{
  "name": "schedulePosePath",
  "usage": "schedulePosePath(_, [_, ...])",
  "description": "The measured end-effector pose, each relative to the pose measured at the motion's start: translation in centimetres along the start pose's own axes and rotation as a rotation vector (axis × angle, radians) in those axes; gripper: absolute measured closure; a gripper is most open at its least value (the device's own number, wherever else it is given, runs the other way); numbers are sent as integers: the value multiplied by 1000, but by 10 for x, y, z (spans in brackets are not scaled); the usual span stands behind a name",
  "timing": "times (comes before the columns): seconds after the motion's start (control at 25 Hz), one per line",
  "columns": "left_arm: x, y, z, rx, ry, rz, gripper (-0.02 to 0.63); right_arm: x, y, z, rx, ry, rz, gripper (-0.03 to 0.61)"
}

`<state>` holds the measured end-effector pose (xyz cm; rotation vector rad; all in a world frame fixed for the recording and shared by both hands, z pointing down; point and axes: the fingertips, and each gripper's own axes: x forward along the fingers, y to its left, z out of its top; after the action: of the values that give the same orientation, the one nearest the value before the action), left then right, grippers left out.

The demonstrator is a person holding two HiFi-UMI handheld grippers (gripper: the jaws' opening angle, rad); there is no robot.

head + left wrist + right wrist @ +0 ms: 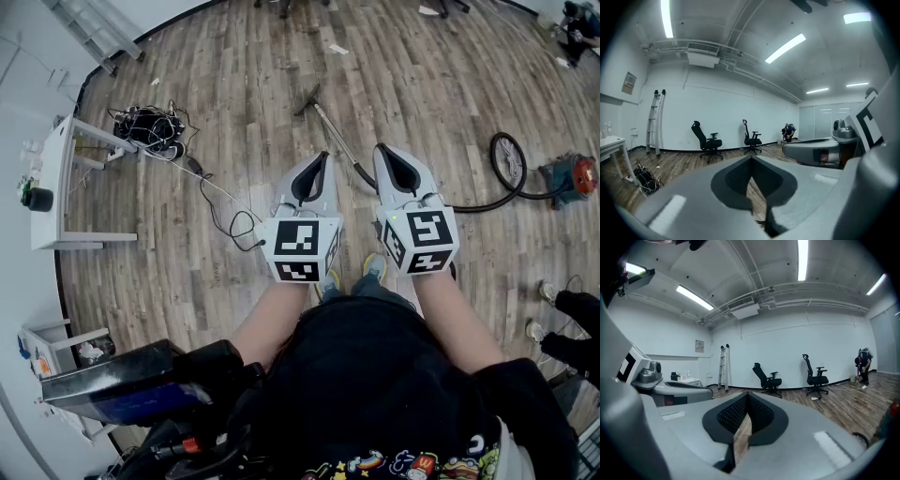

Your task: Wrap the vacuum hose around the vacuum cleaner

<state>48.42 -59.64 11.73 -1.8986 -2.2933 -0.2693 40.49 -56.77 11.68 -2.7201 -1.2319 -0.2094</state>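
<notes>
The vacuum cleaner (570,178), a red and teal canister, sits on the wood floor at the right. Its black hose (507,161) makes a loop beside it and trails left along the floor to the metal wand (337,141). The wand ends in a floor head (307,99) farther out. My left gripper (324,157) and right gripper (381,148) are held side by side in front of me, above the wand and well clear of the hose. Both are shut with nothing between the fingertips. Each gripper view shows tips touching (751,158) (748,394).
A white table (54,192) stands at the left, with a tangle of cables (150,129) and a cord on the floor beside it. Two office chairs (707,140) and a ladder (655,123) stand by the far wall. Another person's feet (544,292) are at the right.
</notes>
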Motion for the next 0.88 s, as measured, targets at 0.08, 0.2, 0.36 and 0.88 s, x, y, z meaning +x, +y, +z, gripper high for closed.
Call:
schedulePosePath(0.08, [7,-6,-1,3,1,0,612,0,-6,-2,-3,1,4,558])
schedulePosePath(0.2, [18,-12,-2,3,7,5,612,0,-19,-4,-6,3,12,558])
schedulePosePath(0.36, [35,-20,0,4,15,24,612,2,-42,-6,18,3,26,557])
schedulePosePath(0.88, [54,-34,-9,9,52,104,612,7,-91,-21,76,1,83,557])
